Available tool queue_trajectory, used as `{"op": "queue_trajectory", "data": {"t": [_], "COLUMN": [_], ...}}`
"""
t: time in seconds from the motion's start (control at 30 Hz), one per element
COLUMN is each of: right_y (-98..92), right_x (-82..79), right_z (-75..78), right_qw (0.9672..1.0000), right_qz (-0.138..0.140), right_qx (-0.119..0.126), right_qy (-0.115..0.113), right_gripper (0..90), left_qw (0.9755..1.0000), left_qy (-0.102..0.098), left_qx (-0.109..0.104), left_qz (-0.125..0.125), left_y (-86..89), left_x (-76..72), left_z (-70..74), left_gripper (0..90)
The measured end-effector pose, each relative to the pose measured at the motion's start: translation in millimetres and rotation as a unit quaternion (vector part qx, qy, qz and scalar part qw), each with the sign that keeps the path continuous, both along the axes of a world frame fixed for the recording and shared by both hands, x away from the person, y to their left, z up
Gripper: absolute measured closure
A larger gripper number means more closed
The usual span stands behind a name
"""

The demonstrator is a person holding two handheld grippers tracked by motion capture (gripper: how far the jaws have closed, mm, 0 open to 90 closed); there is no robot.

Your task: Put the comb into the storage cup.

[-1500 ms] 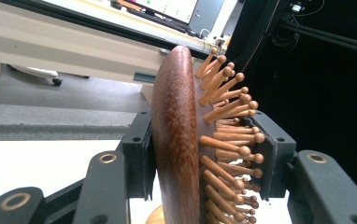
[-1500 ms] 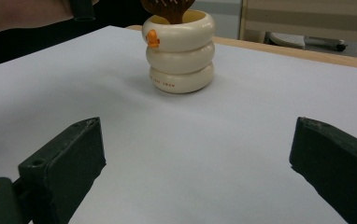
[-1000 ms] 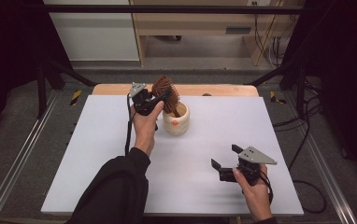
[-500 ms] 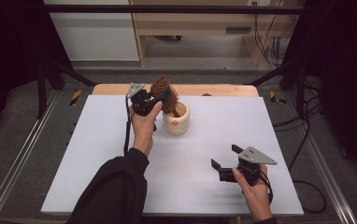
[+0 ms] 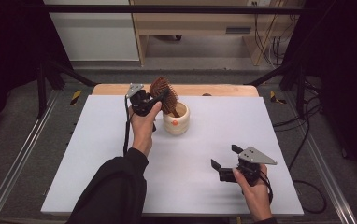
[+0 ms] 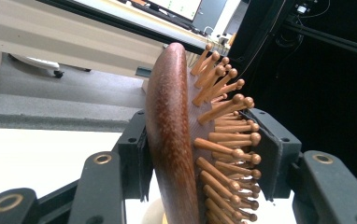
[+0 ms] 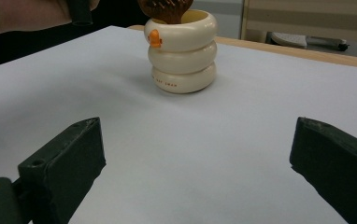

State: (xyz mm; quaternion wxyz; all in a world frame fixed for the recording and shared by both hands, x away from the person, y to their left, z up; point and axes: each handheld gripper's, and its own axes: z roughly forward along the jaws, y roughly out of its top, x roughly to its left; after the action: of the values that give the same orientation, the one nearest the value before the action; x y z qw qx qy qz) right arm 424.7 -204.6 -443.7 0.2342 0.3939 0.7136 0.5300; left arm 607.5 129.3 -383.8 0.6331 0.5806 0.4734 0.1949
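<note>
A wooden hairbrush [image 6: 176,140], handle down in a cream cup [image 5: 175,119], is clasped between the left gripper [image 5: 151,100] pads.

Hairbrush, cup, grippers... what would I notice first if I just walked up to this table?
Probably the brown hairbrush, standing handle-down in the cream cup near the table's far edge. The left gripper has its jaws around the brush head, back on one side, wooden bristles on the other. The right gripper sits open and empty at the near right of the white table.
</note>
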Motion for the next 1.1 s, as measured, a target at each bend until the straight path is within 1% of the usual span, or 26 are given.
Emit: {"op": "queue_trajectory", "data": {"t": [1.1], "right_y": [0.7], "right_x": [0.3], "right_z": [-0.6], "right_qw": [1.0000], "right_qz": [0.002], "right_qx": [-0.001], "right_qy": [0.001], "right_gripper": [3.7], "left_qw": [1.0000], "left_qy": [0.005], "left_qx": [-0.003], "left_qz": [0.007], "left_y": [2.8], "left_x": [2.1], "left_z": [-2.1], "left_gripper": [43.9]}}
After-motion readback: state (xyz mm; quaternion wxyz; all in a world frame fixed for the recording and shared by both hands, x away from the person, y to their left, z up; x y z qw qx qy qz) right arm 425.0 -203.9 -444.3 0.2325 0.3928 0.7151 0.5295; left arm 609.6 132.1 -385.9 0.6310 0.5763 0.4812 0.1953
